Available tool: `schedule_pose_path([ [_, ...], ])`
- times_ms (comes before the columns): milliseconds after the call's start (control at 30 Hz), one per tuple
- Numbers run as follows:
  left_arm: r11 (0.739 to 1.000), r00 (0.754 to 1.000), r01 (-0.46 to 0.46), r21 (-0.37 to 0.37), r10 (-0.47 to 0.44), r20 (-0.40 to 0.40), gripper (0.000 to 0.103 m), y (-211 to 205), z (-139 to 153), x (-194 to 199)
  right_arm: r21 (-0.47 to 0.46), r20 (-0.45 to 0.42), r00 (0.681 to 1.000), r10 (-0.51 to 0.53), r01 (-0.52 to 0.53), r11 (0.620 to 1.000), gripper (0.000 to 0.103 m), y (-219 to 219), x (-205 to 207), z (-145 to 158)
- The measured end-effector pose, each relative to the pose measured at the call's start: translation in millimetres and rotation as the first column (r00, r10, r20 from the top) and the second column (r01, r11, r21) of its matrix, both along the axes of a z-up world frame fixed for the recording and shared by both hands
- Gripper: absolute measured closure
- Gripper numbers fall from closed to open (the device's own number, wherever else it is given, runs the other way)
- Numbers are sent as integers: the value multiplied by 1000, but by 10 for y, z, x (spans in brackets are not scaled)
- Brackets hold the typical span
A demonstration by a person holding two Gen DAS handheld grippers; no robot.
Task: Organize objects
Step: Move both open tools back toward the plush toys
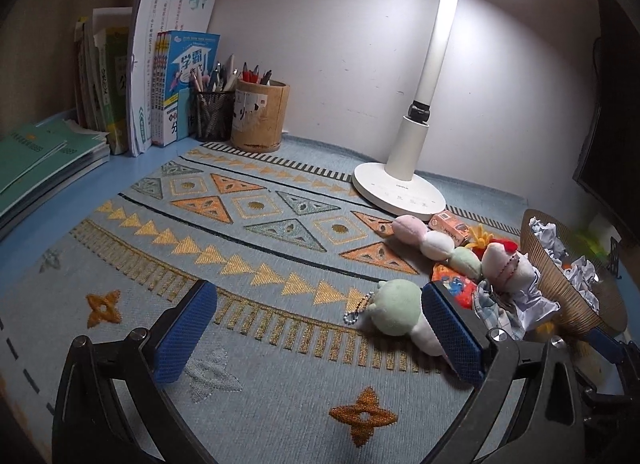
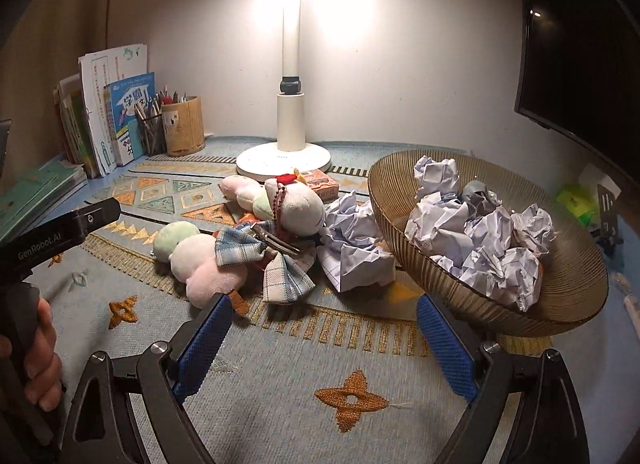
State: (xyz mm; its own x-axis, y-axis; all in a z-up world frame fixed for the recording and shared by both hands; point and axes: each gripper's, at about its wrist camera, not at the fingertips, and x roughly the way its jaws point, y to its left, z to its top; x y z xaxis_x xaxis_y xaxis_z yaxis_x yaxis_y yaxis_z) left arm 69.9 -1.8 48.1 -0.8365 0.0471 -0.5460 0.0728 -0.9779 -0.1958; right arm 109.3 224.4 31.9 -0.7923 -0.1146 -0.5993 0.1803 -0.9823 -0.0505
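A pile lies on the patterned mat (image 2: 280, 384): a green, white and pink plush skewer (image 2: 200, 260), a second plush skewer (image 1: 436, 244), a plaid cloth bow (image 2: 280, 268) with a metal clip, and loose crumpled paper (image 2: 356, 252). A ribbed brown bowl (image 2: 568, 304) on the right holds several crumpled paper balls (image 2: 472, 236). My right gripper (image 2: 324, 304) is open over bare mat, just short of the pile. My left gripper (image 1: 318, 290) is open too, its right finger beside the green end of a plush skewer (image 1: 394, 310).
A white desk lamp (image 1: 400, 187) stands at the back, an orange box (image 1: 450, 225) by its base. Two pen holders (image 1: 260, 115) and upright books (image 1: 168, 83) fill the back left. A dark monitor (image 2: 580, 43) hangs at right. A hand (image 2: 40, 344) holds the left gripper.
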Motion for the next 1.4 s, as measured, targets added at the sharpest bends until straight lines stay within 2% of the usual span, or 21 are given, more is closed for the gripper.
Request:
schedule_pose_path([
  [167,998,999,-17,57,15,37,1,-105,-59,-28,9,42,999,-1,1,1000,10,-30,-49,-28],
  [300,991,998,-66,116,65,10,1,-250,-60,33,16,53,999,-11,10,1000,6,-34,-62,-36],
  [433,986,997,-79,146,76,27,1,-305,-86,11,15,53,998,-13,12,1000,3,-28,-57,-30],
  [667,993,999,-45,105,42,30,1,-200,-83,-2,23,68,997,-21,19,1000,3,-29,-91,-43],
  [967,989,998,-39,145,32,54,1,-244,-114,-36,32,84,996,-24,21,999,3,-39,-124,-59],
  [1133,996,995,27,88,-35,93,1,-84,-135,-106,34,91,995,-34,31,999,3,-35,-139,-64],
  [1300,997,994,63,38,-66,82,1,24,-108,-68,30,104,993,-55,52,998,3,-15,-157,-65],
  [1367,995,992,95,29,-97,86,1,66,-99,-79,-42,168,985,-43,51,998,5,48,-213,-61],
  [1400,991,988,126,33,-128,86,1,81,-93,-94,-143,202,979,-7,37,989,12,117,-236,-43],
])
